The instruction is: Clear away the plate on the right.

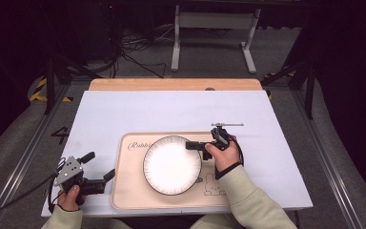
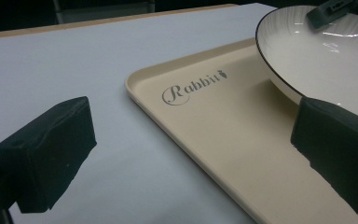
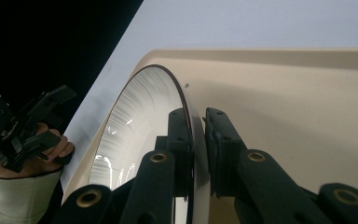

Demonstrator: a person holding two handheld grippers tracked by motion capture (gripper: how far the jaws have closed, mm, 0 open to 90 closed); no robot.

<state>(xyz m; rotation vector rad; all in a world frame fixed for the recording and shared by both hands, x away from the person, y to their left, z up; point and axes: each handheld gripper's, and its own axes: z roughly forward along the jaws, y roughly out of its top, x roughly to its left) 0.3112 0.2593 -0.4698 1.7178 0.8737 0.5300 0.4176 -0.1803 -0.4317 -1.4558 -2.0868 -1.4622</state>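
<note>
A white plate (image 1: 171,164) with a thin dark rim and fine ribbing sits in the middle of a beige tray (image 1: 133,195) marked "Rabbit". My right gripper (image 1: 191,144) reaches in from the right and is shut on the plate's right rim. In the right gripper view the rim (image 3: 140,116) runs between the two jaws of my right gripper (image 3: 196,126), one jaw on each face, above the tray (image 3: 284,102). My left gripper (image 1: 99,165) is open just left of the tray. In its own view my left gripper (image 2: 191,154) has its jaws wide apart over the tray's edge (image 2: 214,121), with the plate (image 2: 317,46) beyond.
The tray lies on a white table cover (image 1: 124,109) with a wooden strip (image 1: 171,84) along the far edge. Behind the table stand a white metal frame (image 1: 214,28) and floor cables (image 1: 138,52). The person's left hand and sleeve (image 3: 14,186) appear in the right gripper view.
</note>
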